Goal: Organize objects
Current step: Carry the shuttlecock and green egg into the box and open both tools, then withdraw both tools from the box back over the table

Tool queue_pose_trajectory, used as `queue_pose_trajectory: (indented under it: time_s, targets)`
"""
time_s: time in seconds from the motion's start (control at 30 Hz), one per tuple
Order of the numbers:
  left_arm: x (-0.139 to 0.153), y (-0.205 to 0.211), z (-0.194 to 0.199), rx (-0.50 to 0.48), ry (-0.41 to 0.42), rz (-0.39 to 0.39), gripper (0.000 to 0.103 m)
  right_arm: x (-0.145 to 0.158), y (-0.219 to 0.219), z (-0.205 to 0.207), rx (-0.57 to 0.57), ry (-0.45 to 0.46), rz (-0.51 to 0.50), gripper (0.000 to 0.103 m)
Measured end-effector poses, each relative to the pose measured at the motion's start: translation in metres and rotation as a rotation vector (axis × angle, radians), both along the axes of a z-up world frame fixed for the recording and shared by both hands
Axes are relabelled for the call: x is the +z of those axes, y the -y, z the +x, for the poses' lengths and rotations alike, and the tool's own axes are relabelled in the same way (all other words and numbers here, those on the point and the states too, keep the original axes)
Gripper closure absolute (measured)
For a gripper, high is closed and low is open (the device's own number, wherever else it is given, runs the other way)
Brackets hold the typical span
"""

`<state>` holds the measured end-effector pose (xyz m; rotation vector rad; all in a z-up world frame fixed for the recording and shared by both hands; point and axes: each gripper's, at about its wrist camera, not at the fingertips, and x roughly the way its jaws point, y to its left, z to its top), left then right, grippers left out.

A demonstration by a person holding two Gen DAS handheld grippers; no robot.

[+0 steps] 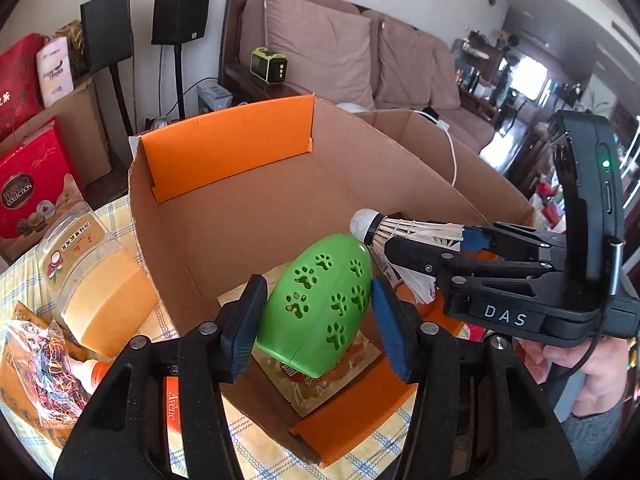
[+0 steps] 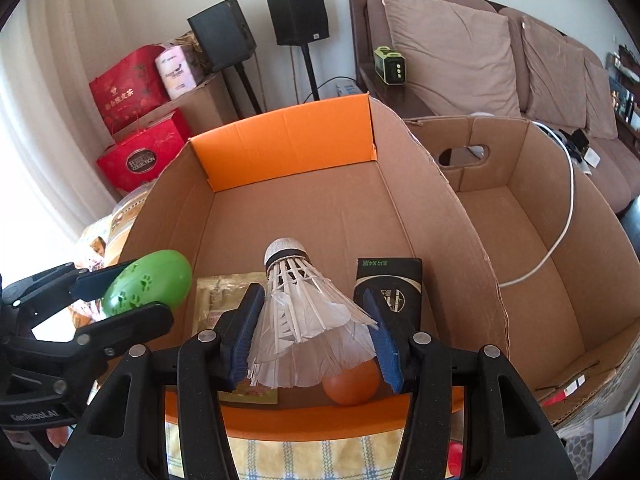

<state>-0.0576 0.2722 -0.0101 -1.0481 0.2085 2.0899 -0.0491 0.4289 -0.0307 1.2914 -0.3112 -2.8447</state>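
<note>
Hidden or cut off: the orange ball (image 2: 352, 386) showed only partly, low in the right wrist view, behind the feather skirt of the shuttlecock (image 2: 304, 312); the gold packet (image 2: 224, 300) lay partly under the near fingers.
Left gripper (image 1: 316, 312): its blue-padded fingers (image 1: 244, 320) were clamped on the sides of the green egg-shaped case (image 1: 320, 300), held above the near end of the cardboard box (image 1: 224, 208), centre of the left wrist view.
Right gripper (image 2: 314, 332): its fingers (image 2: 384, 336) were closed on the shuttlecock's skirt, cork end pointing away, over the same box.
Left view only: the right gripper (image 1: 452, 248) entered from the right edge with a hand (image 1: 592, 364) on its handle; a clear plastic tub (image 1: 92, 272) and a bag of rubber bands (image 1: 44, 368) lay on the checked desk (image 1: 256, 452), lower left.
Right view only: the dark rectangular packet (image 2: 394, 288) on the box floor, right of centre; a second cardboard box (image 2: 560, 240) with a white cable (image 2: 568, 200) at right; the green case (image 2: 148, 284) at the left edge.
Pose: both grippers tilted downward into the box.
</note>
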Motion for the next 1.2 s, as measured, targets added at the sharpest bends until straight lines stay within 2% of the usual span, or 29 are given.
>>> queue_pose_trajectory:
  time_s: [0.13,0.2,0.37,0.47,0.53,0.6,0.8,0.97,1.2]
  targets:
    - [-0.008,-0.006,0.002,0.019,-0.011,-0.032,0.05,-0.004,-0.001,-0.001,0.001,0.006,-0.014,0.05]
    - [-0.01,-0.004,0.003,0.025,-0.01,-0.034,0.035,-0.005,0.001,-0.002,0.004,0.008,-0.01,0.05]
    - [-0.004,0.015,0.0,0.065,0.001,0.006,0.032,-0.009,0.007,-0.006,0.016,0.02,-0.003,0.049]
    - [0.003,0.029,-0.006,0.092,0.009,0.038,0.031,-0.012,0.012,-0.01,0.021,0.037,0.021,0.044]
    - [0.007,0.041,-0.008,0.111,0.021,0.058,0.029,-0.012,0.013,-0.011,0.016,0.04,0.027,0.042]
    - [0.011,0.05,-0.012,0.129,0.024,0.069,0.022,-0.012,0.013,-0.011,0.015,0.035,0.016,0.04]
    - [0.016,0.081,-0.021,0.191,0.05,0.106,0.011,0.002,0.013,-0.003,0.007,-0.004,0.005,0.037]
    - [0.016,0.104,-0.024,0.234,0.073,0.12,0.005,0.019,0.016,0.005,0.006,-0.05,0.01,0.036]
    - [0.015,0.142,-0.022,0.304,0.073,0.12,0.005,0.039,0.032,0.013,0.037,-0.089,0.024,0.033]
